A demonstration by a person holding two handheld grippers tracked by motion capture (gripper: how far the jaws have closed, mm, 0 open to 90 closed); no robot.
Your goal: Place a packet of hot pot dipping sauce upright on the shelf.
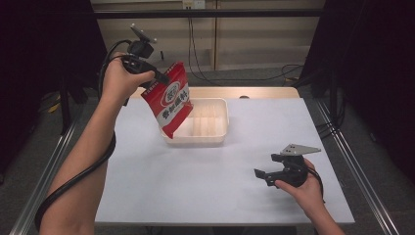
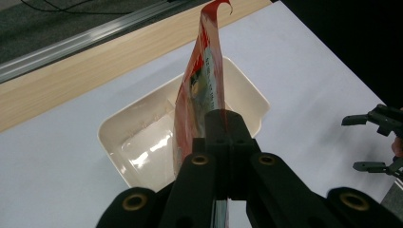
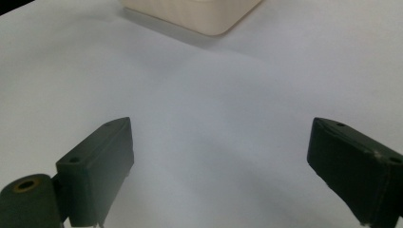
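Note:
A red and white snack packet (image 1: 170,98) hangs tilted above the left end of a cream plastic tub (image 1: 216,136). My left gripper (image 1: 161,77) is shut on the packet's upper edge, held high at the back left. In the left gripper view the packet (image 2: 202,80) rises edge-on from the closed jaws over the tub (image 2: 244,88). My right gripper (image 1: 260,175) rests low near the table's front right, open, with nothing between its fingers (image 3: 102,161). A corner of the tub (image 3: 199,16) sits at the top of the right gripper view.
The white table top (image 1: 195,186) has a wooden strip (image 1: 254,92) along its far edge. Metal rails (image 1: 357,166) run along both sides. Cables lie on the floor behind the table. The right gripper (image 2: 378,142) appears at the right edge of the left gripper view.

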